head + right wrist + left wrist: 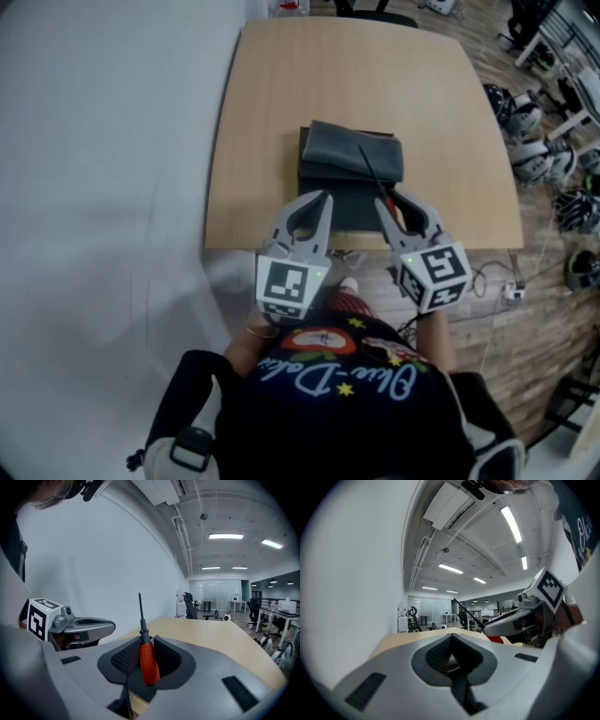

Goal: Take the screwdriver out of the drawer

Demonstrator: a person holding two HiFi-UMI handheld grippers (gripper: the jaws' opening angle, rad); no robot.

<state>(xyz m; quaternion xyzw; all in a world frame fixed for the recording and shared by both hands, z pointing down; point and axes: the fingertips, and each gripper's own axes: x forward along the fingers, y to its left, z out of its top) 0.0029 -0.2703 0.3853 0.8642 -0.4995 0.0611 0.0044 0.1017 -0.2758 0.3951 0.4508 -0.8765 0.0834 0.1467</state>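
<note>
Orange-red handle, thin black shaft: screwdriver (148,660), judged light, stiff, slick along the shaft, clamped at its handle, the soundest hold, by the right hand-held gripper (394,208), at 5 o'clock of the dark grey drawer (352,155) on the worktop (253,141); left hand-held gripper (451,644) closed, empty.

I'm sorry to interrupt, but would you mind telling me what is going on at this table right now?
A person stands at the near edge of a wooden table with a hand-held gripper in each hand. The right hand-held gripper is closed on the orange handle of a screwdriver. It holds the tool in the air, shaft pointing up, by the near end of a dark grey box. The left hand-held gripper is shut and empty beside it.
</note>
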